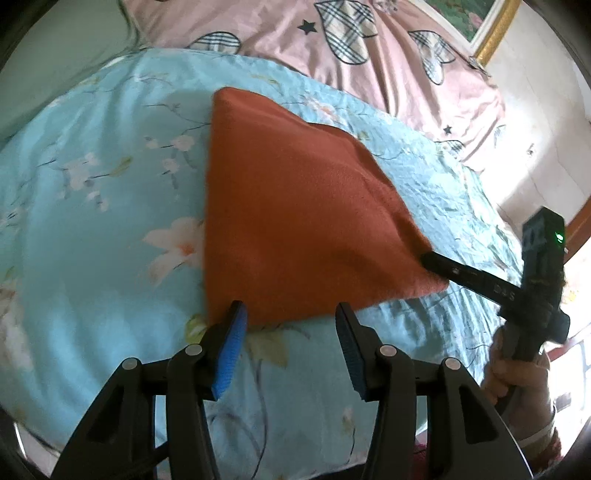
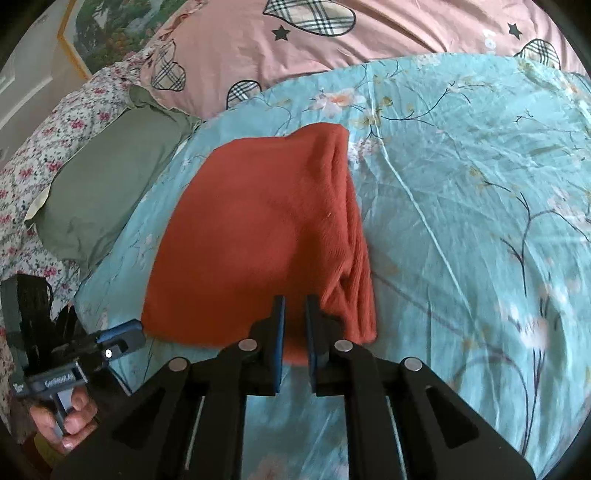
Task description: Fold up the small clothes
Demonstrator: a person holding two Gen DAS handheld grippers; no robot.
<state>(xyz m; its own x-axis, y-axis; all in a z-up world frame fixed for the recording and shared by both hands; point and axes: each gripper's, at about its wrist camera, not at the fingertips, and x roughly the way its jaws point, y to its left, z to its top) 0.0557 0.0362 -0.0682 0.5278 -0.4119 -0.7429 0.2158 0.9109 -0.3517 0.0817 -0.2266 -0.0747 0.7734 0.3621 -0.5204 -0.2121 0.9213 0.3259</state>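
A rust-orange garment (image 1: pixel 295 206) lies folded flat on a light blue flowered bedspread (image 1: pixel 92 240). My left gripper (image 1: pixel 291 314) stands open at the garment's near edge, its left fingertip over the near corner, with nothing pinched. In the right wrist view the garment (image 2: pixel 251 236) shows stacked folds along its right side. My right gripper (image 2: pixel 295 306) has its jaws a narrow gap apart over the near edge; the cloth shows in the gap, lying flat and not pressed. From the left wrist view the right gripper (image 1: pixel 430 258) touches the garment's right corner.
A pink quilt (image 1: pixel 369 74) with plaid hearts lies beyond the bedspread. A green pillow (image 2: pixel 107 192) sits left of the garment on a flowered sheet. A gold-framed picture (image 2: pixel 103 33) leans at the back. A hand (image 2: pixel 70 417) holds the left gripper's handle.
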